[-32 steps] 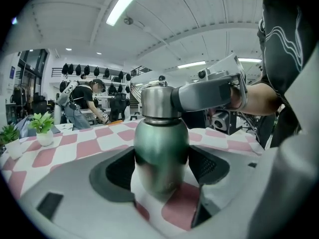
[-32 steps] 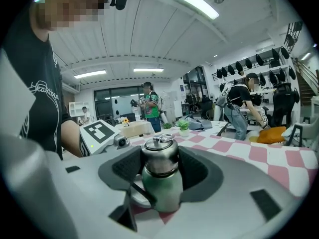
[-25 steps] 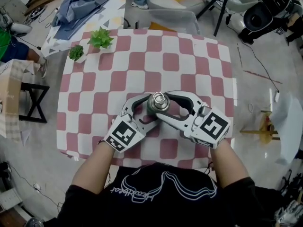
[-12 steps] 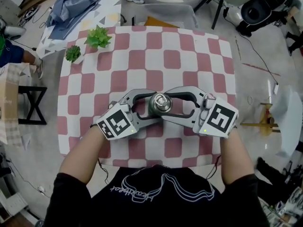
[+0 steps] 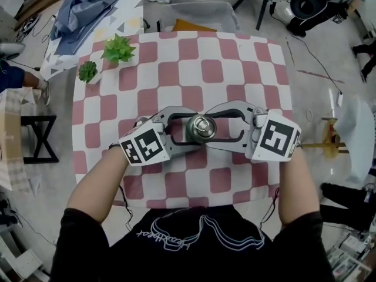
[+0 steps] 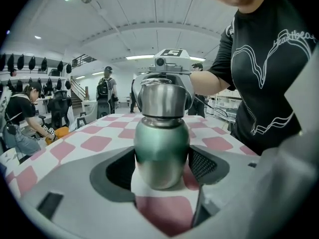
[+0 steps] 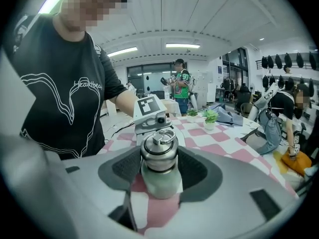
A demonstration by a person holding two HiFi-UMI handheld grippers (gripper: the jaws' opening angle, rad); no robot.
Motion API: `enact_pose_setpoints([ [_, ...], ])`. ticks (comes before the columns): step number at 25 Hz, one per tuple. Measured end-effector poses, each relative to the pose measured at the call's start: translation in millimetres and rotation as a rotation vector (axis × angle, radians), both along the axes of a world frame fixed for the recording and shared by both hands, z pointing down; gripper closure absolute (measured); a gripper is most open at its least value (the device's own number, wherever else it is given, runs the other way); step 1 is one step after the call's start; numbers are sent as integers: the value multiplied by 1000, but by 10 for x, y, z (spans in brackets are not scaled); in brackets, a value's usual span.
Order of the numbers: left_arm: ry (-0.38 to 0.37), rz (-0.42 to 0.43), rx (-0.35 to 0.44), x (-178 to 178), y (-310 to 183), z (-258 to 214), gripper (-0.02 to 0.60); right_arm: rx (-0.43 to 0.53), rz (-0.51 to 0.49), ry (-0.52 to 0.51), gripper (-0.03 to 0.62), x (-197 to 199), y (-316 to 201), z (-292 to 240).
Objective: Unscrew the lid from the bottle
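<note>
Bottle (image 5: 201,128) is stood upright near the middle of the table (image 5: 235,63), a bit toward 6 o'clock.

Left gripper (image 5: 189,129) is brought in from 9 o'clock. Its jaws are closed low on the green body (image 6: 161,148), with both pads seated against it. It is judged to be there as an anchor, so the body is kept from spinning.

Right gripper (image 5: 210,128) is brought in from 3 o'clock and set higher. Its jaws are spread fairly wide but clamped on the steel lid (image 7: 159,148), with the pads against its sides. This is the turning hand.

The opposed grips at two heights give counter-torque, and the bottle is left on the table for support.

Lid is seen seated on the neck, with no gap visible, so unscrewing is judged not finished. Slip of the pads on smooth steel is the likely risk.

Plants (image 5: 118,49) at 10 o'clock are well clear.
</note>
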State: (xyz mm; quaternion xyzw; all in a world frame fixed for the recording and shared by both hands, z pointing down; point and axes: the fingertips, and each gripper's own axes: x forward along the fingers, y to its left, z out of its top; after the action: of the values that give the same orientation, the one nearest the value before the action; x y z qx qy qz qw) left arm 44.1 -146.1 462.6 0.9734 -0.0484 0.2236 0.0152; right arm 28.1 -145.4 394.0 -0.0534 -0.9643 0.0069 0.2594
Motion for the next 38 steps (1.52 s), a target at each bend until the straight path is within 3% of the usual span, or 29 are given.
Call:
enact_pose_setpoints([
  [5, 10, -52, -9, -13, 10, 9, 245, -20, 60, -23, 351, -17, 3, -6],
  [7, 9, -80, -11, -15, 10, 8, 245, -14, 98, -51, 294, -13, 6, -48],
  [12, 18, -218, -15, -8, 10, 16, 245, 36, 274, -158, 272, 38, -8, -189],
  [20, 12, -456, -21, -6, 14, 8, 245, 19, 583, -272, 281, 87, -26, -164],
  [29, 8, -659, -47, -12, 21, 32, 245, 79, 653, -258, 311, 15, 19, -79],
  [38, 14, -684, -56, -5, 11, 17, 245, 96, 678, -261, 359, 16, -27, -62],
])
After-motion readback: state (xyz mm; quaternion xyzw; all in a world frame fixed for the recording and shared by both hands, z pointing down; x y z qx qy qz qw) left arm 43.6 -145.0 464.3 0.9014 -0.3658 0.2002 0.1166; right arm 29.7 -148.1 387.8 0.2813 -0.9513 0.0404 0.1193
